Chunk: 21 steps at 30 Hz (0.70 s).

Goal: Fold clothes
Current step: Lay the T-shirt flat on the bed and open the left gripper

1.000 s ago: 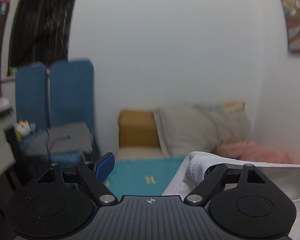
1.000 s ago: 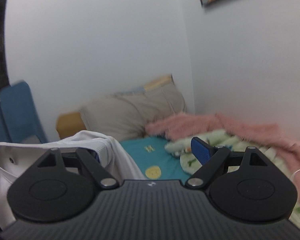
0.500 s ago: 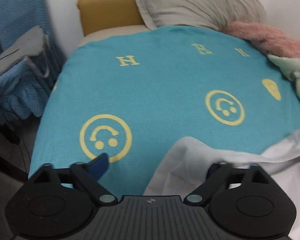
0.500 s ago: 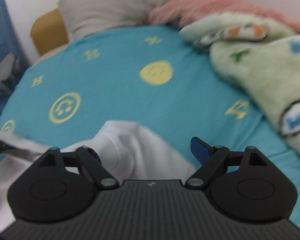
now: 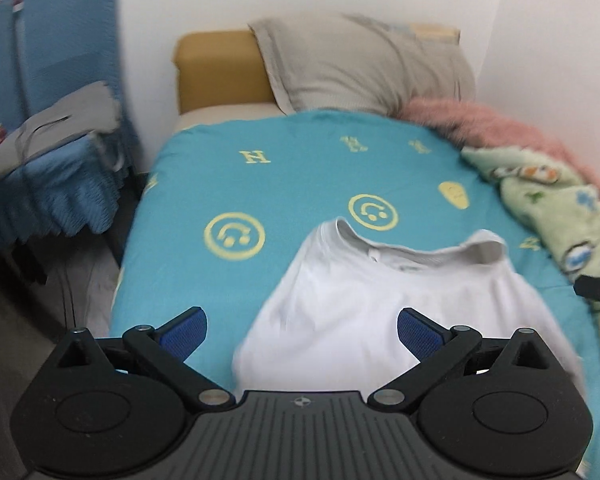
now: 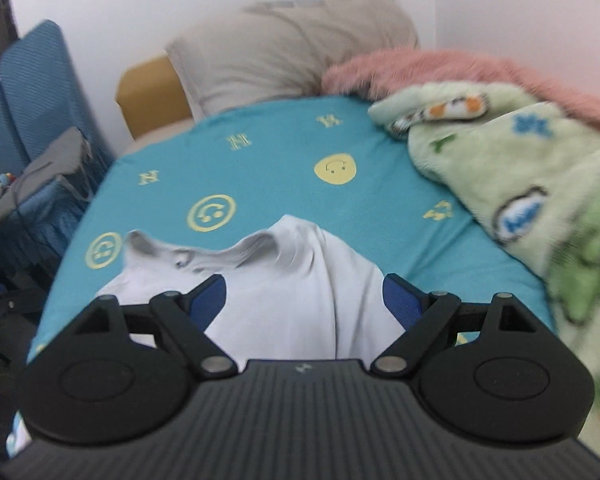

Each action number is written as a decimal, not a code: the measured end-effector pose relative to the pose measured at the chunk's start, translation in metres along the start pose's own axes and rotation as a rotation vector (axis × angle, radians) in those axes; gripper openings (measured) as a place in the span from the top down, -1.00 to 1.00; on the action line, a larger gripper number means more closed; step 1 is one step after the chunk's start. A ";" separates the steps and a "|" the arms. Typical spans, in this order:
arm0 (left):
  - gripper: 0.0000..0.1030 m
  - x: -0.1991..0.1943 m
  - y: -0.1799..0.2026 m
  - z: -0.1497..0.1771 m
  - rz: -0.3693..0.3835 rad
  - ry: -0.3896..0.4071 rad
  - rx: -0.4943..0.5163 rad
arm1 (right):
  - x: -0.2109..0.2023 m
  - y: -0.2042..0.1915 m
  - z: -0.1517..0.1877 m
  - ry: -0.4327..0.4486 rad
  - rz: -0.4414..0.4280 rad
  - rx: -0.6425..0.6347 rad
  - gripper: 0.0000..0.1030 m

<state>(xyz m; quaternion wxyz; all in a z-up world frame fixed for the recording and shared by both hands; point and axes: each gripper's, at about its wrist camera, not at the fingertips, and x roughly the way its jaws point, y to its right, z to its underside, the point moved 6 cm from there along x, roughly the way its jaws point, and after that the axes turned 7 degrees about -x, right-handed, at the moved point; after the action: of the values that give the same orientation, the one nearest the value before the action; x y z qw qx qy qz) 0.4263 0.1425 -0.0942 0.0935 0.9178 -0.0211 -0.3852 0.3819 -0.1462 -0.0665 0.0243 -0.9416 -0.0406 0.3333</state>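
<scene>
**Shirt laid out on the bed, both grippers open above its lower half**

Shirt [image 5: 364,304], white with a ribbed collar, lies on the teal smiley-print blanket [image 5: 284,184], collar toward the pillow [image 5: 364,68], body running back under both cameras. The collar band stands up in a loose ridge, and a soft crease runs down the cloth in the right wrist view. Its lower part is hidden behind the gripper bodies, so I cannot tell whether the sleeves are spread or tucked.

Left gripper [image 5: 300,330] hangs with its blue pads wide apart and nothing between them; right gripper [image 6: 304,300] is likewise spread and empty, pads apart over the cloth.

This lie fits a shirt just spread for folding, or one already folded narrow along its sides. Either way, good work here means pinching a single edge cleanly, taking both layers at matching spots, keeping the cloth low and taut so the crease flattens, and steering clear of the green fleece blanket [image 6: 512,168] just beside it.
</scene>
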 end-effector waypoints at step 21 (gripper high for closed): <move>-0.33 -0.072 -0.136 0.150 0.016 -0.039 -0.468 | -0.149 -0.002 0.134 0.083 -0.106 0.210 -0.68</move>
<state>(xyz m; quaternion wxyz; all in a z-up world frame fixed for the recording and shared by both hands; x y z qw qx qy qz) 0.2643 0.2602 -0.1723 0.3065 0.8632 0.0598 -0.3967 0.1820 -0.1551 -0.0767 0.1422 -0.9435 -0.0543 0.2945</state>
